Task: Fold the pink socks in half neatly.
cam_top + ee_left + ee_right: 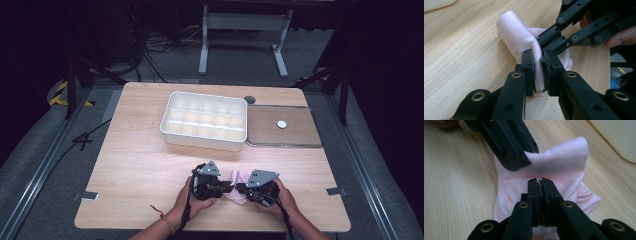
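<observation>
Pale pink sock point(239, 180), black claws point(539, 65), white divided tray point(205, 120), light wood-grain table point(135, 160)

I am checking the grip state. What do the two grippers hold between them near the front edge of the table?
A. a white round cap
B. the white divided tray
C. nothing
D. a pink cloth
D: the left gripper and the right gripper are both shut on the pink cloth.
</observation>
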Motion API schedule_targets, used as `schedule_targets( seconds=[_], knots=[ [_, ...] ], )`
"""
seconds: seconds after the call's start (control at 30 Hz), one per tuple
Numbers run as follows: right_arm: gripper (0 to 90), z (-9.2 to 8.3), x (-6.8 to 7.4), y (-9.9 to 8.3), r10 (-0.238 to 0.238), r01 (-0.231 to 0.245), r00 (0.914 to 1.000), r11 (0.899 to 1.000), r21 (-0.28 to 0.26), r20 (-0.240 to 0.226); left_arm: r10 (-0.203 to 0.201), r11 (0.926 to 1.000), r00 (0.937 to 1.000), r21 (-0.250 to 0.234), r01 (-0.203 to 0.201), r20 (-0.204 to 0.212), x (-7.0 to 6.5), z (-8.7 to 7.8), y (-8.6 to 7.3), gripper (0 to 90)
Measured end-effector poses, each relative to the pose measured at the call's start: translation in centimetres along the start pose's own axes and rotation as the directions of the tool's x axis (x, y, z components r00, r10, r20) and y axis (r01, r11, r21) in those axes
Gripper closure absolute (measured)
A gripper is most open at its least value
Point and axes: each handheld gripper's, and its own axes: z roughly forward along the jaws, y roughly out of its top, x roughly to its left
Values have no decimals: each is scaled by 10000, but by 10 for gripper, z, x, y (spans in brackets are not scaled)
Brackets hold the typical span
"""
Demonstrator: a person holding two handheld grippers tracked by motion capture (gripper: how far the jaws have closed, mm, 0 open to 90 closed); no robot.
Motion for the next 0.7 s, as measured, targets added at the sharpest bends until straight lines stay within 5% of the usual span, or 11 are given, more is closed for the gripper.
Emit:
schedule_targets(
  seconds=[0.23, 0.4, 0.53, 0.7],
  knots=[
    [751, -3, -5, 4, 206, -204, 9998, 9995, -236, 71, 173, 9998, 9986, 39, -171, -503, 3, -6, 1, 830],
    [763, -16, -9, 1, 408, -404, 9989, 9990, -193, 242, 293, 9996, 9974, 31, -291, -658, 4, -10, 3, 833],
    [785, -13, -11, -2, 404, -413, 9986, 9988, 277, 332, 787, 9969, 9932, 143, -778, -854, 0, -11, 6, 834],
    [803, -7, -13, -3, 543, -546, 9983, 9984, 151, 201, 1294, 9915, 9868, 278, -1273, -972, -5, -9, 9, 835]
  ],
)
